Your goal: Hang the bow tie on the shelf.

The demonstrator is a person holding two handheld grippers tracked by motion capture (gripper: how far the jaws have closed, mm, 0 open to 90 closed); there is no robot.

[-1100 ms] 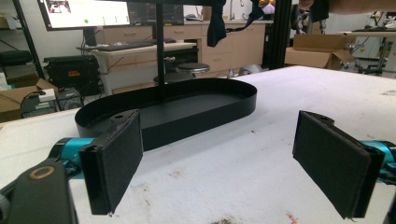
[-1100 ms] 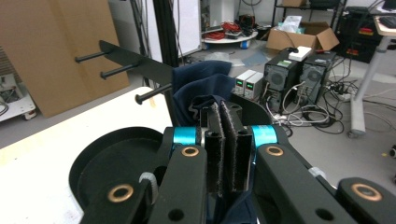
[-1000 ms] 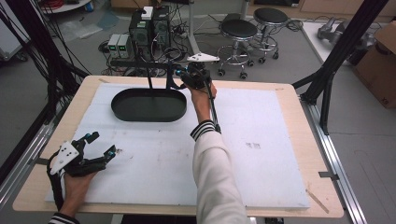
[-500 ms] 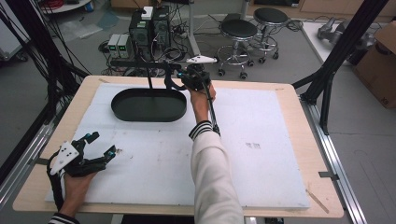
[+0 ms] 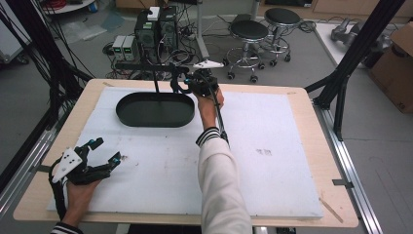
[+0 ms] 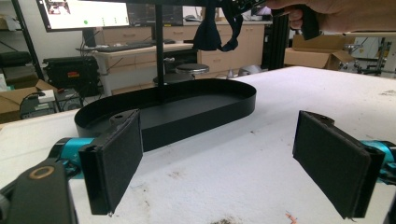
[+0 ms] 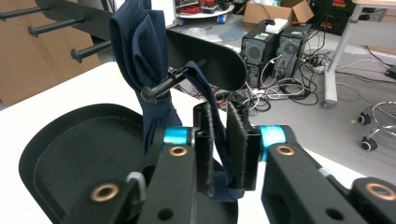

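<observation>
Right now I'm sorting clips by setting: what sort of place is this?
Probably a lab or workshop: computer towers with tangled cables on the floor, rolling stools, and a black-framed rig around the table.

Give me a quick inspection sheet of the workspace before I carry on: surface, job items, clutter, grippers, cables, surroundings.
Surface: white board on a wooden table, scuffed and stained.
Job's things: black oval tray with an upright post; navy cloth draped over a peg of the rack.
Clutter: nothing seen.
Grippers: right gripper shut on a hanging strand of the navy cloth; left gripper open, low over the board, holding nothing.
Cables: right gripper's cable runs along the forearm.
Surroundings: computer towers, stools, cardboard box.
</observation>
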